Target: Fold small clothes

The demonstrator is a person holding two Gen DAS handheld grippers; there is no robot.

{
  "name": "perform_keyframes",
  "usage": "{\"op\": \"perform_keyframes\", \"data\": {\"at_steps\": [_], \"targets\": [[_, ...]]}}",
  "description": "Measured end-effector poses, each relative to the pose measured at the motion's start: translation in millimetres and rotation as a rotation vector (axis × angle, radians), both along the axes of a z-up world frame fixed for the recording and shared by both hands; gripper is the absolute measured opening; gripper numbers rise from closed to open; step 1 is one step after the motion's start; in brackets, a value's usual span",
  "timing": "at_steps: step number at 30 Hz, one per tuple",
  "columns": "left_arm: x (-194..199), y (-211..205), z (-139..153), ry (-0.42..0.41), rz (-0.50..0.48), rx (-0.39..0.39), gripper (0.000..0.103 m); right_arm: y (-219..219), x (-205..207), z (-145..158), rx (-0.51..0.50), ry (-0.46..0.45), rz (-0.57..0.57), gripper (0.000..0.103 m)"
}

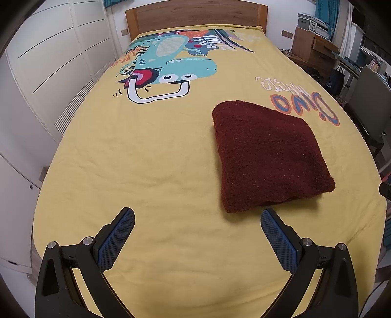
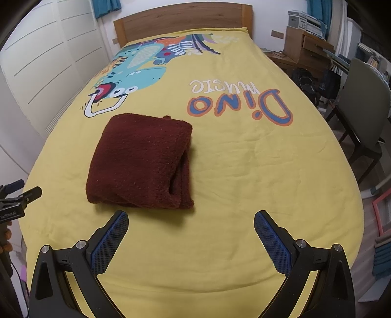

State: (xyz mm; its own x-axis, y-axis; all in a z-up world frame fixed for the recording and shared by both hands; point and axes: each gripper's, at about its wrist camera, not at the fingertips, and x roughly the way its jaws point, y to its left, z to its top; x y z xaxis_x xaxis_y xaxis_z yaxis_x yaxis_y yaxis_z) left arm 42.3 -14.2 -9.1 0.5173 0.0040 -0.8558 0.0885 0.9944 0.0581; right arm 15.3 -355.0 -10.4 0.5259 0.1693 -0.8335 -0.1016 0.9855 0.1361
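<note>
We hold two claws above a bed, and each wrist camera looks forward along its own pair of black fingers with blue textured pads. Our left gripper (image 1: 197,219) is spread wide, holding nothing and touching nothing, with the yellow bedsheet (image 1: 151,156) showing between its fingers. Our right gripper (image 2: 191,220) is spread just as wide, also with nothing in it. The folded dark red garment (image 1: 266,156), a fuzzy knitted piece, lies flat on the sheet as a thick rough square; in the left view it sits ahead and to the right, its near edge just beyond the right fingertip, and in the right view it sits ahead and to the left, with layered folds showing along its right side. Printed on the sheet is a teal cartoon dinosaur (image 1: 171,63) near the wooden headboard (image 1: 195,14), and, upside down from where we stand, the words "Dino music" (image 2: 240,104) in blue and orange letters with white script. At the left edge of the right view the other claw shows a small white label reading "GenRobot.AI" (image 2: 8,216)
</note>
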Motion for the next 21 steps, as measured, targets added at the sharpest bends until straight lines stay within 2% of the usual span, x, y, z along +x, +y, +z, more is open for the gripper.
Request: {"op": "perform_keyframes", "data": {"at_steps": [5, 21], "targets": [[0.7, 4.0, 1.0, 0.000, 0.008, -0.021, 0.102, 0.5, -0.2, 1.4, -0.004, -0.010, -0.004, 0.102], [-0.1, 7.6, 4.6, -0.002, 0.001, -0.018, 0.102, -2.7, -2.0, 3.1, -0.015, -0.006, -0.013, 0.102]]}}
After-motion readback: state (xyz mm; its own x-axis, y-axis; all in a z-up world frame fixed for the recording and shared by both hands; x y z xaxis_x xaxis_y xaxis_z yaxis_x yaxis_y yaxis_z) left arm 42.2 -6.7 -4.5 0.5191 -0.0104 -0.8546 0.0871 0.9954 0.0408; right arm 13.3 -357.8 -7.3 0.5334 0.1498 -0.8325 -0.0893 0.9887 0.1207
